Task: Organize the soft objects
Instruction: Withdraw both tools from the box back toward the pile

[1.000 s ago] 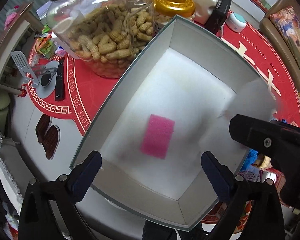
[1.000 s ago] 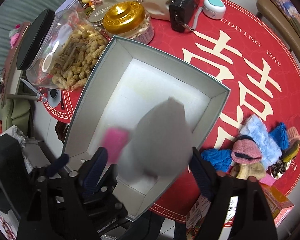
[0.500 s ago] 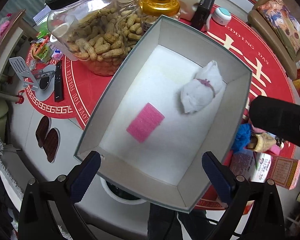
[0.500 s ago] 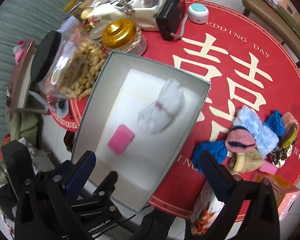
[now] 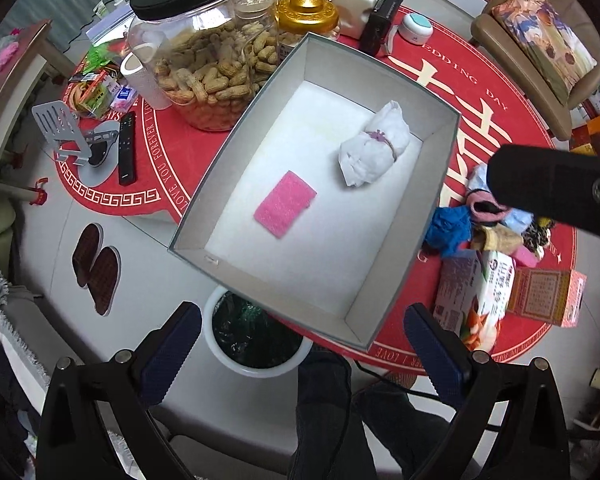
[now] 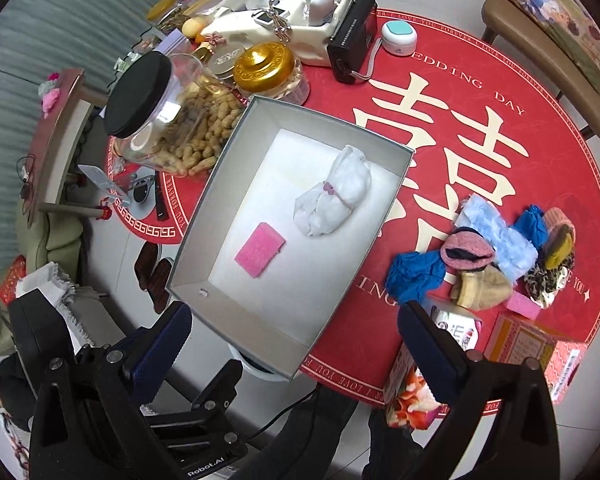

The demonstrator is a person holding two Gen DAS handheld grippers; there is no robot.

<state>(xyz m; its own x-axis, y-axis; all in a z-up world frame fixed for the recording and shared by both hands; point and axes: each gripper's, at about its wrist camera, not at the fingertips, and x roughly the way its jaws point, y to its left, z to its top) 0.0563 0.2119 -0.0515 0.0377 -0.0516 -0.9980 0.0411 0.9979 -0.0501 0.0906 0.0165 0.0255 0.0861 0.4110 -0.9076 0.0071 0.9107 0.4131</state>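
White bundle (image 6: 334, 198) released a second ago, now lying inside box (image 6: 388, 208) beside pink sponge (image 6: 260, 249). Right gripper (image 6: 296, 352) fingers spread wide, empty; left gripper (image 5: 300, 354) fingers likewise apart. Remaining soft pile (image 6: 488, 256) waiting near the desk's right edge, next for collection.

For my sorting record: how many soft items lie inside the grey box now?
2. A pink sponge lies near the middle of the box floor; a tied white cloth bundle lies toward its far end. Nothing seems hidden.
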